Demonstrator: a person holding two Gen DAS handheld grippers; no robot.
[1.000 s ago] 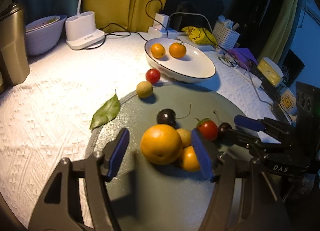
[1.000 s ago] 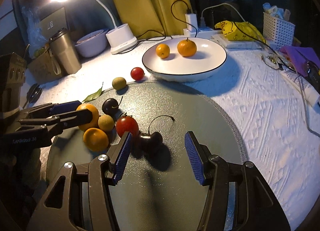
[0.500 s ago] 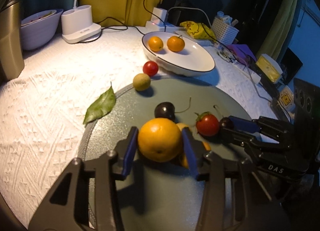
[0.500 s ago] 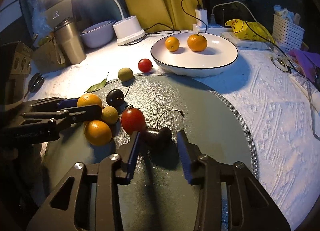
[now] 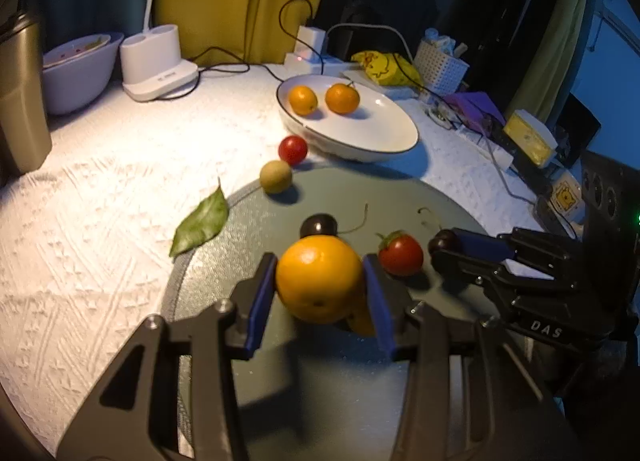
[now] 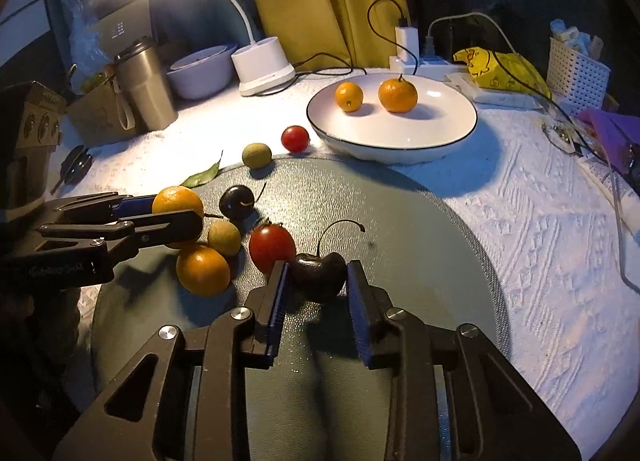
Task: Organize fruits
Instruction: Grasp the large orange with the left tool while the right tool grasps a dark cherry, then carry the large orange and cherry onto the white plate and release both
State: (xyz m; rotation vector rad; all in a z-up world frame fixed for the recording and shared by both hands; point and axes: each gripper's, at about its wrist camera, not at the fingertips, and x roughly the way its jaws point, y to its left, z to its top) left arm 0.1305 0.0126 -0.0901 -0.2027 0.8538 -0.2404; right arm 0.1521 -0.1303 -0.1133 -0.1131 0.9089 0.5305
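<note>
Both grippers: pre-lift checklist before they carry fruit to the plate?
1. Left gripper pads pressed on the large orange: ok.
2. Right gripper, jaws just closing, pads against the dark cherry: ok.
3. Neighbours clear of the orange: not ok, a smaller orange and a longan sit right against it.
4. Tomato clear of the right gripper's near finger: cannot tell.
5. White plate has room beside its two small oranges: ok.
</note>
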